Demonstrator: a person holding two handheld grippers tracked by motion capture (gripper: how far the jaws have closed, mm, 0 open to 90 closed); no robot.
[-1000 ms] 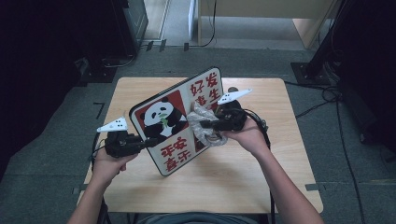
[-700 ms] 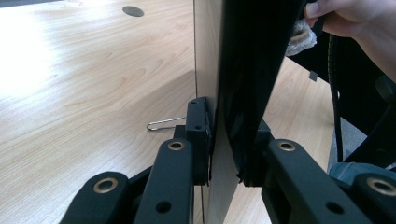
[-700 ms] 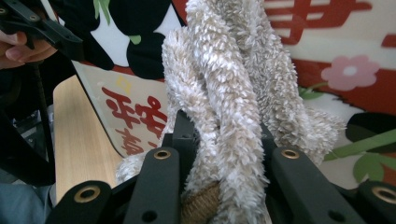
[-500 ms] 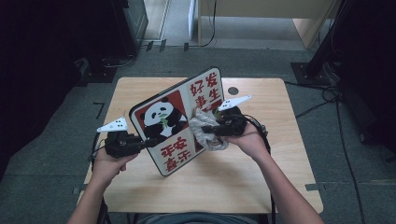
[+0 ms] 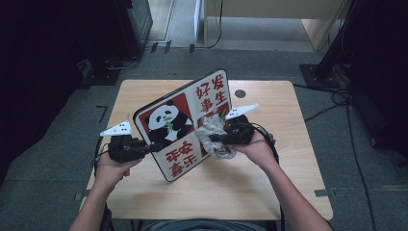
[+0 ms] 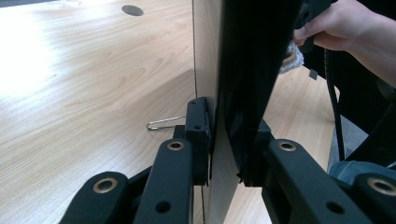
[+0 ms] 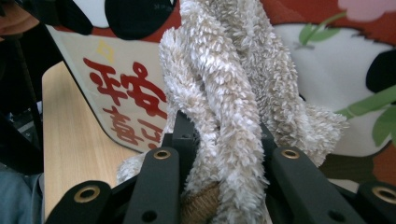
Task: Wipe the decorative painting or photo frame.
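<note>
A black-edged board printed with a panda and red characters stands tilted on its lower corner above the wooden table. My left gripper is shut on the board's left edge; in the left gripper view its jaws clamp the board edge-on, left gripper. My right gripper is shut on a fluffy beige cloth that rests against the board's printed face. In the right gripper view the cloth rises between the jaws of the right gripper, with the board right behind it.
A round cable hole sits near the table's far edge. A thin wire clip lies on the tabletop behind the board. Cables and furniture legs stand on the dark floor around the table.
My right gripper and the cloth have slid a little down the board's face, toward the person. The left gripper and the board have stayed put.
</note>
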